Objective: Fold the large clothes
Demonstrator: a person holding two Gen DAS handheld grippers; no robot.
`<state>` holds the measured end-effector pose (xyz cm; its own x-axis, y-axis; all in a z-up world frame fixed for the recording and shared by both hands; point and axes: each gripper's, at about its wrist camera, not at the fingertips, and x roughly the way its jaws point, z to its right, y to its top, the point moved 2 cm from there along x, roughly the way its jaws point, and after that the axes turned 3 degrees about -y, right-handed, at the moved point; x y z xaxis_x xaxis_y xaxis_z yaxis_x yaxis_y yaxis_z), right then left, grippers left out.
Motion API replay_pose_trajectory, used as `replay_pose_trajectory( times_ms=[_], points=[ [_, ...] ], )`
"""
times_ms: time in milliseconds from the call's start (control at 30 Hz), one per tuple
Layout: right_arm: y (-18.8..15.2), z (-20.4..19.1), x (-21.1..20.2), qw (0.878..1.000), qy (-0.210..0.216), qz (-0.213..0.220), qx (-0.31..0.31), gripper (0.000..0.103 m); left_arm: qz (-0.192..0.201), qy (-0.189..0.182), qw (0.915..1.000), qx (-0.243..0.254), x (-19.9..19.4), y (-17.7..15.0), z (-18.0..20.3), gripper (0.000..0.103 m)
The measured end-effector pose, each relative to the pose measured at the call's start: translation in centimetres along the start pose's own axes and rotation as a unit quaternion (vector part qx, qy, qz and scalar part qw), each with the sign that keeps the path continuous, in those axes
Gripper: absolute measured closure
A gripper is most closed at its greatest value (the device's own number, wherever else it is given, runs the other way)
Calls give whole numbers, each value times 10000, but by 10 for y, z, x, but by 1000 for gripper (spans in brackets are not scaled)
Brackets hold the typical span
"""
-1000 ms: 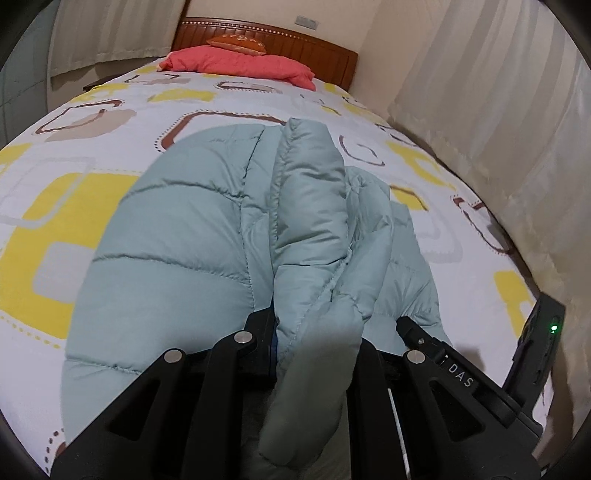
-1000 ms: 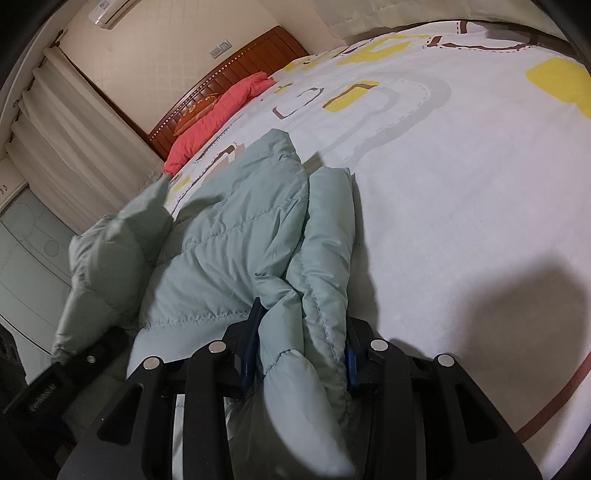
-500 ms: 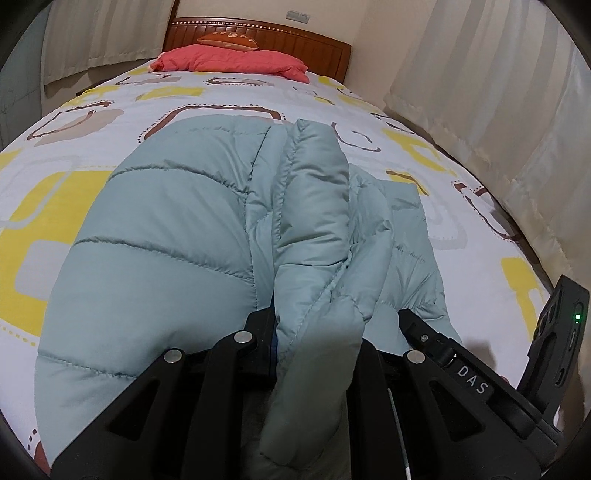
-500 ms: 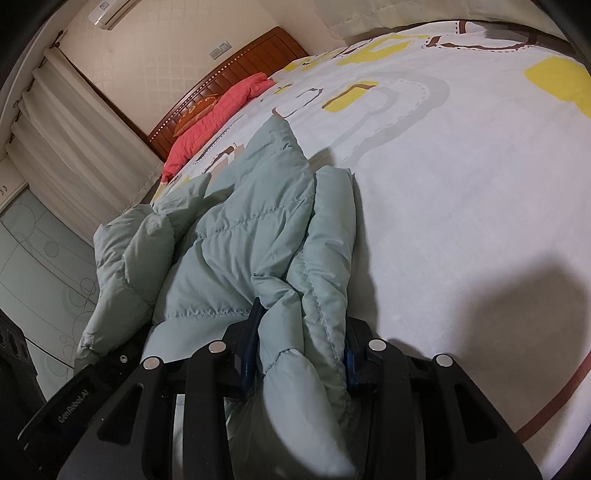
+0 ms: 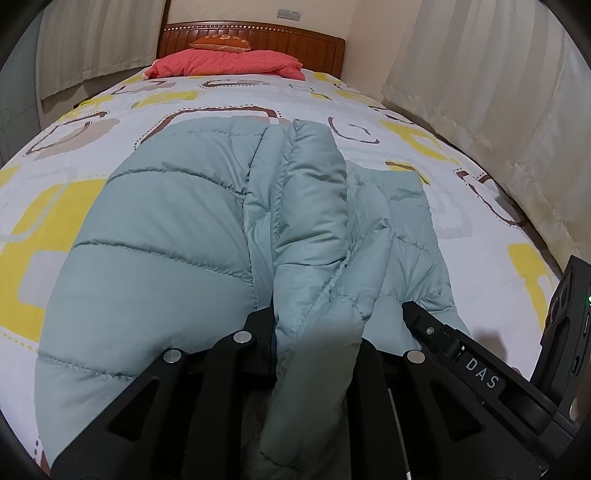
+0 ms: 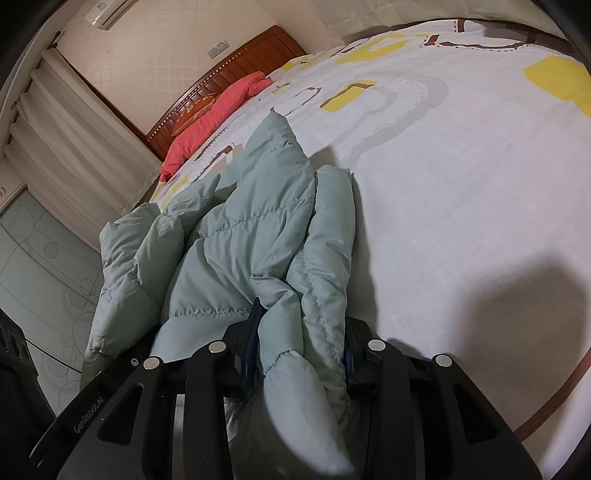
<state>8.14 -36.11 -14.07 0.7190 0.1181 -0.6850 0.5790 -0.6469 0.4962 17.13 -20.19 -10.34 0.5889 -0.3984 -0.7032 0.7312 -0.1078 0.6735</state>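
Note:
A pale green quilted puffer jacket (image 5: 177,236) lies on the bed, its body spread left and a folded part running down the middle. My left gripper (image 5: 317,332) is shut on a bunched fold of the jacket at its near edge. My right gripper (image 6: 301,332) is shut on another thick fold of the same jacket (image 6: 258,236). The right gripper's black body (image 5: 465,362) shows in the left wrist view at lower right, close beside the left one. The fingertips of both are buried in fabric.
The bed sheet (image 5: 110,122) is white with yellow and brown squares. A red pillow (image 5: 225,64) and a wooden headboard (image 5: 258,35) are at the far end. Curtains (image 5: 498,92) hang along the right side. A glass door (image 6: 40,266) stands left of the bed.
Both grippers have moved forward along the bed with the jacket, keeping their grip. The jacket has bunched up more and the two grippers have come closer together.

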Motion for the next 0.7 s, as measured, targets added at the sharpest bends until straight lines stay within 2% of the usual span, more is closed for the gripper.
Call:
replay_pose_trajectory(
  times_ms=[67, 200, 267, 300, 333, 367, 400, 567, 700],
  points=[
    [1, -1, -1, 10000, -4, -36, 2, 66, -11, -2, 10000, -48, -3, 1, -1, 91],
    [6, 0, -9, 9999, -98, -53, 77, 64, -49, -27, 9999, -106, -10, 3, 0, 82],
    [9, -1, -17, 9999, -144, 6, 72, 59, -78, -105, 9998, -130, -17, 5, 2, 71],
    [11, -2, -21, 9998, -157, 65, 80, 50, -65, -159, 9997, -155, -22, 6, 3, 60],
    [13, -3, -27, 9997, -181, 141, 81, 45, -34, -202, 9996, -170, -27, 7, 4, 47],
    [15, -4, -32, 9995, -204, 217, 75, 40, 38, -256, 9995, -171, -34, 9, 6, 43],
    [17, -6, -41, 9992, -219, 337, 47, 40, 121, -274, 9994, -149, -41, 11, 8, 39],
    [20, -21, -62, 9990, -49, 443, -14, 40, 451, -321, 9984, -142, -79, 16, 5, 36],
    [14, -40, -65, 9991, 221, 346, -118, 40, 750, -188, 9958, -496, -106, 19, -29, 31]
  ],
)
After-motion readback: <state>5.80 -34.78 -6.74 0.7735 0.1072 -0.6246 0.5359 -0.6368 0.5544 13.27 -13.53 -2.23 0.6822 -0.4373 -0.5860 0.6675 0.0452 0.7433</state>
